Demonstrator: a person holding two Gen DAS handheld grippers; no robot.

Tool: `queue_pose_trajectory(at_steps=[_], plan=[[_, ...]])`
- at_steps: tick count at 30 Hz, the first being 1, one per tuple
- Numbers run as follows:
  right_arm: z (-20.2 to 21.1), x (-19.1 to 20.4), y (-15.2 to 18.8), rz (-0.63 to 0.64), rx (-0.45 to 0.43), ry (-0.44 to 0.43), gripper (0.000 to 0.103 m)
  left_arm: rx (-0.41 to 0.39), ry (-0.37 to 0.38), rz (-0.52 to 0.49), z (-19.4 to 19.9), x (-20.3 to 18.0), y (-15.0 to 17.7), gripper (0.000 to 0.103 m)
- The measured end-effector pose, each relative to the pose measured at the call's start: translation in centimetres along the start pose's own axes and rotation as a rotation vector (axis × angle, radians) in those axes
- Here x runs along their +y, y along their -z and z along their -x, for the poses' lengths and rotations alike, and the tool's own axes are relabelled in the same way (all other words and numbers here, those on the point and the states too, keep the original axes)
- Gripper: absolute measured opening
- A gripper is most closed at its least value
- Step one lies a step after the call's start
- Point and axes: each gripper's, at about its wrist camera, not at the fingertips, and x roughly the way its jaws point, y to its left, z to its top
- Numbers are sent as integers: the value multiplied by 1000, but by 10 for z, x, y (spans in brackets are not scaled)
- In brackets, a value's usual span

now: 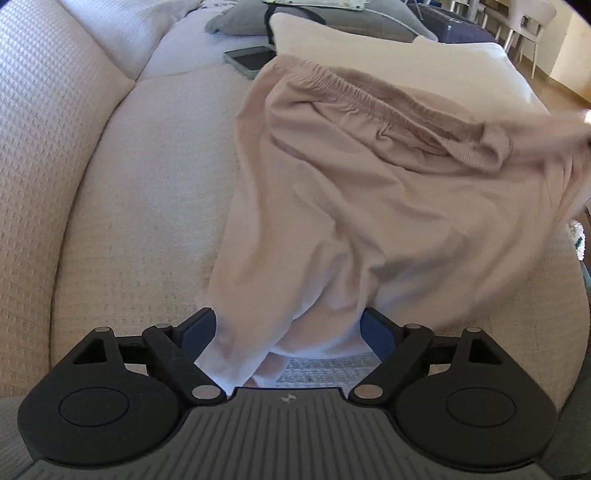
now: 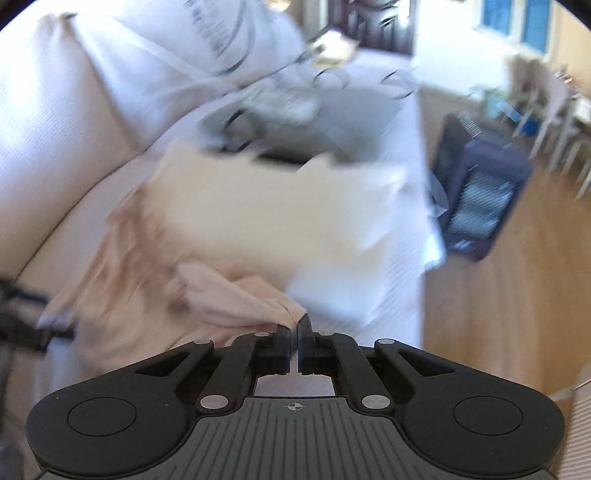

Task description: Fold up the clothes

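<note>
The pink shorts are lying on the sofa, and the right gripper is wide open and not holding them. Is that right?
Not quite. In the right wrist view the right gripper is shut, pinching an edge of the pink shorts. The shorts do lie on the sofa.

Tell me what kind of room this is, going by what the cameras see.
Most likely a home living room: a cream sofa with a cushion on it, a wooden floor, and pale chairs further back, blurred.
</note>
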Motion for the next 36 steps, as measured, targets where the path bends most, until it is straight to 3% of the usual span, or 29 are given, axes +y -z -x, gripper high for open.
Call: queue_pose_trajectory(at_steps=[4, 7, 12, 20, 36], plan=[[-26, -7, -9, 1, 36, 64, 11, 12, -5, -2, -5, -2, -3, 85], [-46, -3, 2, 24, 85, 124, 28, 9, -1, 7, -3, 0, -1, 86], [-35, -2, 26, 37, 105, 130, 68, 20, -24, 26, -2, 7, 4, 86], [10, -3, 53, 33, 79, 138, 76, -2, 6, 21, 7, -3, 8, 88], [42, -23, 59, -27, 41, 223, 83, -29, 32, 23, 21, -8, 23, 90]])
